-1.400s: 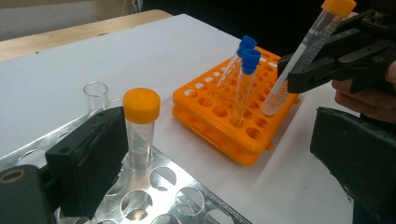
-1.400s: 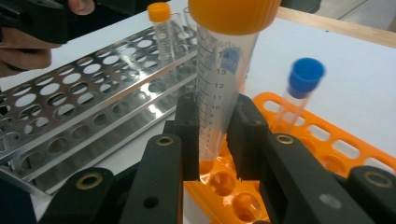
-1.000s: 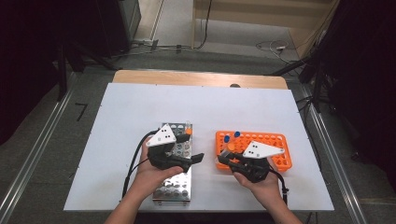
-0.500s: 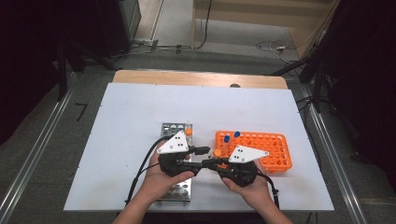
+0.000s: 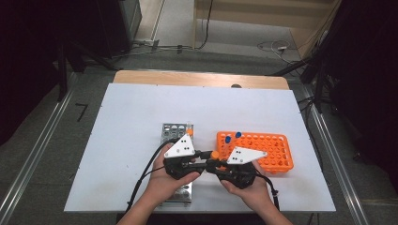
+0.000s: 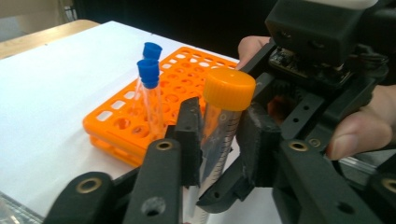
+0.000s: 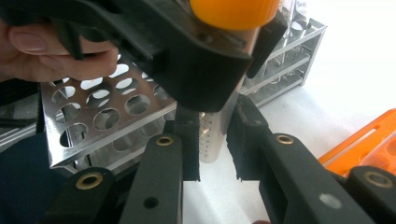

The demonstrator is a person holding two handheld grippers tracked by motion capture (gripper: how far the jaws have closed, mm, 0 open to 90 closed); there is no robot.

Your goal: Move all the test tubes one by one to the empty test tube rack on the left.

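Note:
A clear tube with an orange cap [image 5: 214, 153] stands upright between the two racks, held between both grippers. My left gripper [image 5: 208, 154] is shut on its upper part just under the cap [image 6: 229, 88]. My right gripper [image 5: 213, 165] comes from the other side, and its jaws press against the tube's lower, graduated part [image 7: 212, 140]. In the right gripper view the left gripper [image 7: 187, 60] looms black just above my right jaws. A silver metal rack [image 5: 173, 131] lies behind the left hand. An orange rack [image 5: 272, 150] lies behind the right hand.
Two blue-capped tubes [image 5: 232, 137] stand in the orange rack's near-left corner [image 6: 149, 74]. One orange-capped tube [image 5: 189, 132] stands at the metal rack's far right. The white table top [image 5: 131, 117] reaches to a wooden edge [image 5: 197, 77] at the back.
Both hands have come together from over their own racks to the gap between them. The orange-capped tube came along in the left gripper, and the right jaws now lie around its lower part.

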